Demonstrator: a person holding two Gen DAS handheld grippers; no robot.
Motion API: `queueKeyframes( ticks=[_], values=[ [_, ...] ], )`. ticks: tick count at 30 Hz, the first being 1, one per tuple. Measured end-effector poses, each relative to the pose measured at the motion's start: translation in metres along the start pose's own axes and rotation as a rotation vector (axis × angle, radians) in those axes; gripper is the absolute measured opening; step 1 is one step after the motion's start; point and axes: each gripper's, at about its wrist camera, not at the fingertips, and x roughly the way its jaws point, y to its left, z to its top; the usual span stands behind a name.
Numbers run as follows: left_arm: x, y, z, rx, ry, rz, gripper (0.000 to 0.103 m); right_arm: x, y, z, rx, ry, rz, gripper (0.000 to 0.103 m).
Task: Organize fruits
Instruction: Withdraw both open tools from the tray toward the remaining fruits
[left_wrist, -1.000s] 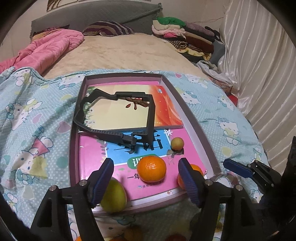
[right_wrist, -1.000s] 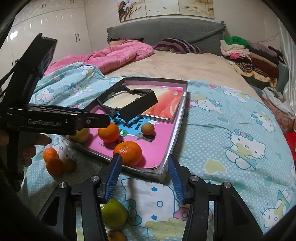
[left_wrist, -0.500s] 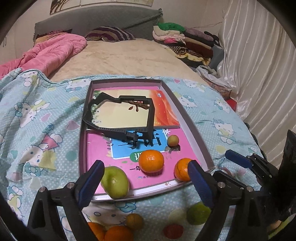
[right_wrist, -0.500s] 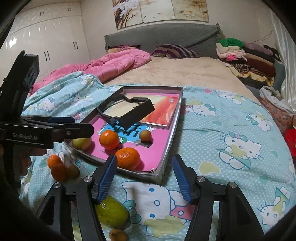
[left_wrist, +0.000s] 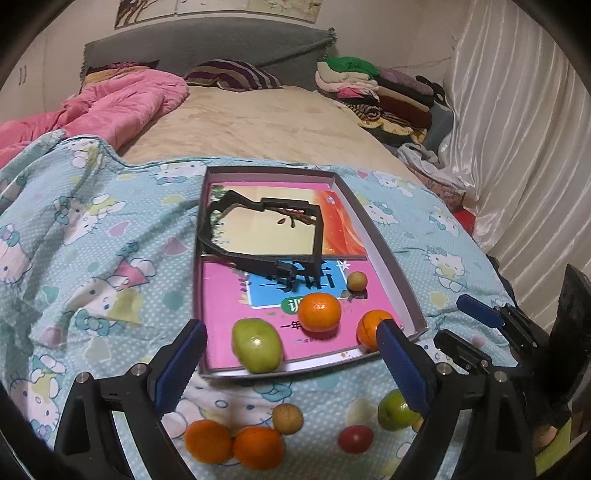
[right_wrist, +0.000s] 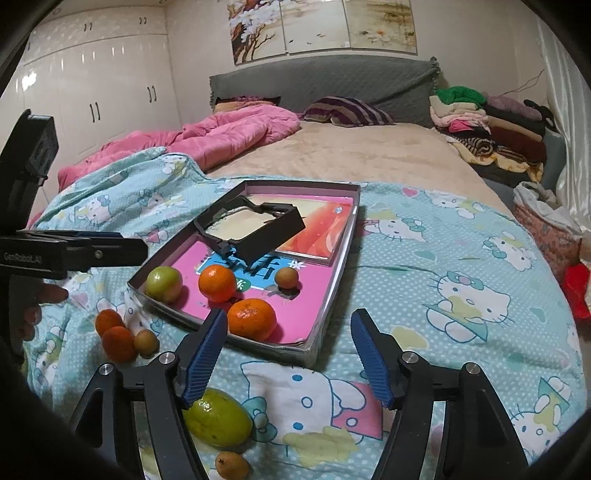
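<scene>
Left wrist view: four fruits are seen in the tray (left_wrist: 400, 291). Left gripper (left_wrist: 291, 363) is spread wide, empty. Right gripper (right_wrist: 288, 354) is opening, nothing held.

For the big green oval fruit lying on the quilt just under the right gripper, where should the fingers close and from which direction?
Grip the large green oval fruit across its short middle, coming from above. It lies on its side on the blue cartoon-print quilt, so the narrow waist probably fits best. The right gripper, jaws opening and empty, hangs nearest. A small brown fruit sits close by, so avoid a low sideways approach.
</scene>
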Motion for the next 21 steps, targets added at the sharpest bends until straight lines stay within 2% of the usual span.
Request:
queueKeyframes(
  ticks=[21],
  values=[
    [-0.039,0.028,-0.031,-0.039,-0.023,0.037,0.093,-0.019,0.016,0.000,-0.030,-0.052,0.052,0.073]
  ],
)
